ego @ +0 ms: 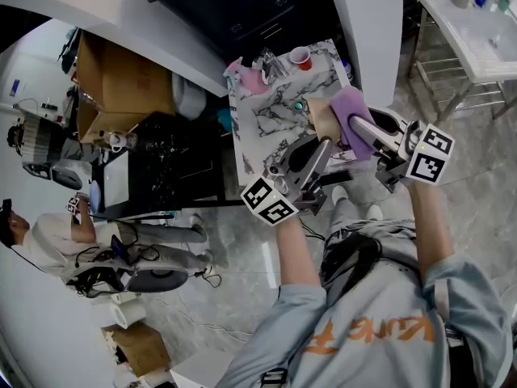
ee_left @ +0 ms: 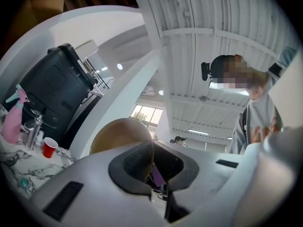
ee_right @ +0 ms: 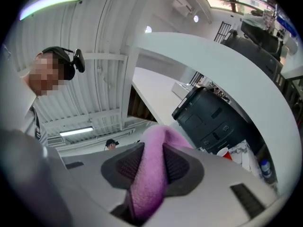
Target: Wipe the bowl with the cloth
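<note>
My left gripper [ego: 323,140] is shut on the rim of a tan wooden bowl [ego: 325,116], held up over the marble table [ego: 275,120]. In the left gripper view the bowl [ee_left: 120,134] stands on edge, its rim pinched between the dark pads [ee_left: 132,162]. My right gripper [ego: 363,132] is shut on a purple cloth [ego: 350,115], which lies against the bowl from the right. The cloth [ee_right: 154,169] bulges out between the right gripper's pads [ee_right: 177,167]. Both grippers point upward, toward the ceiling.
On the marble table stand a red cup [ego: 300,57], a pink spray bottle [ego: 242,78] and a small teal item [ego: 298,106]. A black cabinet [ego: 242,6] lies beyond it. Cardboard boxes [ego: 121,83] and seated people [ego: 48,233] are at the left.
</note>
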